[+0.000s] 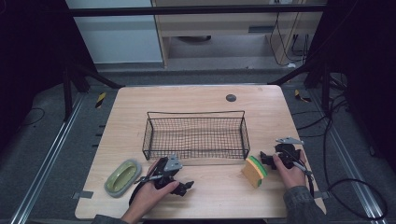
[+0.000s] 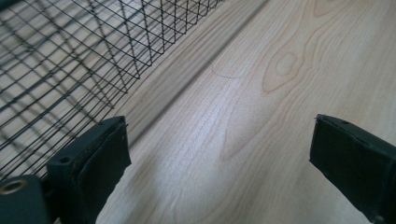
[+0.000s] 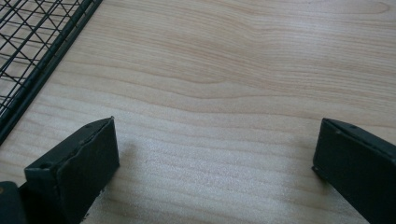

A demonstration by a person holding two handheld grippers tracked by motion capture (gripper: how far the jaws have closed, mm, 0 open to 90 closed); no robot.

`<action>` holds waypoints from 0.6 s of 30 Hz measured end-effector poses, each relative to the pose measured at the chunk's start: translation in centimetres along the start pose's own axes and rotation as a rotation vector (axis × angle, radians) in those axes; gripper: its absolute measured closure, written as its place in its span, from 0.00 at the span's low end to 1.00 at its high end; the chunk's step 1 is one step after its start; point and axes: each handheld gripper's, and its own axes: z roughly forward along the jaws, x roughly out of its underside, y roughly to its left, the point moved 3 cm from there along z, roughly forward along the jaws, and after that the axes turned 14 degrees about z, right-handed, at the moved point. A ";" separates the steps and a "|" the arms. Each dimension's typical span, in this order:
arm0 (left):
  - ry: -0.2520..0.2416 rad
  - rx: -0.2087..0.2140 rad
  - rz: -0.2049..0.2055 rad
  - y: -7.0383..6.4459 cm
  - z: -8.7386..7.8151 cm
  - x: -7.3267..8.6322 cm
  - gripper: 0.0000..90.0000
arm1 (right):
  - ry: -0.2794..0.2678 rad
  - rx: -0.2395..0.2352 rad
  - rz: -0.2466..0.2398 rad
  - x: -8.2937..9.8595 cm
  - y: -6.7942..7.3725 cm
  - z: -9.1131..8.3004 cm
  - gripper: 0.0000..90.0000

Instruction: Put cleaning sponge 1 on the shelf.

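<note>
A black wire basket (image 1: 196, 113) stands in the middle of the wooden table (image 1: 187, 95). In front of its right end a yellow sponge with a green top (image 1: 254, 171) stands on edge. My right gripper (image 1: 265, 158) sits just right of the sponge, pointing left. In the right gripper view its jaws stand open (image 3: 215, 163) over bare wood, with the basket's corner (image 3: 32, 51) at upper left. My left gripper (image 1: 187, 187) rests near the front edge, pointing right. It is open (image 2: 219, 158) with nothing between the jaws, the basket's mesh wall (image 2: 70, 60) to its left.
A green oval dish (image 1: 122, 177) lies at the front left of the table, left of my left hand. A small dark round cap (image 1: 230, 97) sits in the tabletop behind the basket. Black frame legs and cables surround the table.
</note>
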 end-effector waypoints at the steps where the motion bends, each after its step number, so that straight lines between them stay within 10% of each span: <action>1: 0.000 0.000 0.000 0.0 0.0 0.0 0.06 | 0.002 -0.001 -0.003 0.1 0.0 -0.1 0.01; 9: 0.058 -0.070 0.002 1.0 -5.7 0.7 0.08 | 0.003 -0.023 -0.021 0.3 -0.3 -0.4 0.01; 18: 0.168 -0.243 -0.051 6.5 -12.5 2.7 0.07 | 0.003 -0.021 -0.015 0.4 -0.3 -0.5 0.00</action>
